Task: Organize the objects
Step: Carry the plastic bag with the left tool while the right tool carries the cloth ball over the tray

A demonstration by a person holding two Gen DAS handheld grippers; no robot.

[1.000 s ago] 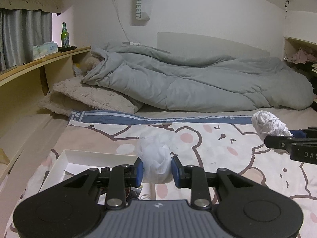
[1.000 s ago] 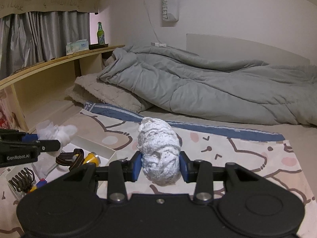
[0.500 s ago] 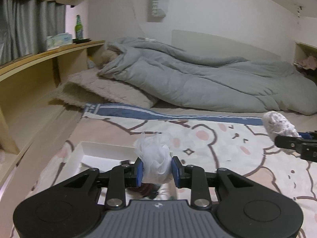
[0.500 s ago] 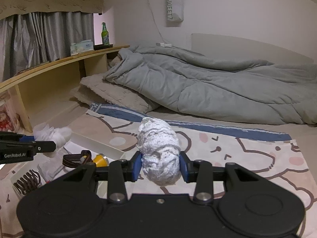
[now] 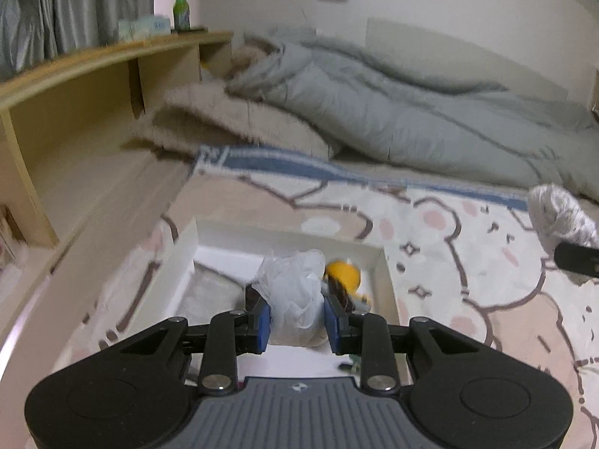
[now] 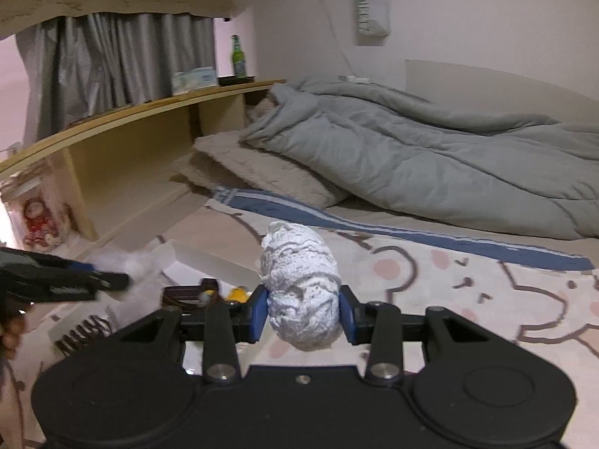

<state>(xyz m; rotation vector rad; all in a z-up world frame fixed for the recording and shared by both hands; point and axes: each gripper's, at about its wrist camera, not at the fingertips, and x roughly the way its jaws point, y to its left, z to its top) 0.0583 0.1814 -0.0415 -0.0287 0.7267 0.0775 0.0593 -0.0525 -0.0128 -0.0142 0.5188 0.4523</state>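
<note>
A rumpled grey duvet lay across the far part of the bed, with a beige fleecy pillow at its near edge. Along the left ran a wooden shelf carrying a green bottle and a tissue pack, with grey curtains behind. Nearer, a bear-print blanket covered the bed.

On that blanket sat a shallow white box. It held a yellow object and a dark clip-like thing just beside it; a black coiled item showed in it in the right wrist view.

The left hand-held gripper was over the box, its pads clamped on a wad of translucent white mesh. The right hand-held gripper was off to the box's right, above the blanket, its pads pressed on a white lace bundle. Nothing stood between either bundle and the box.
</note>
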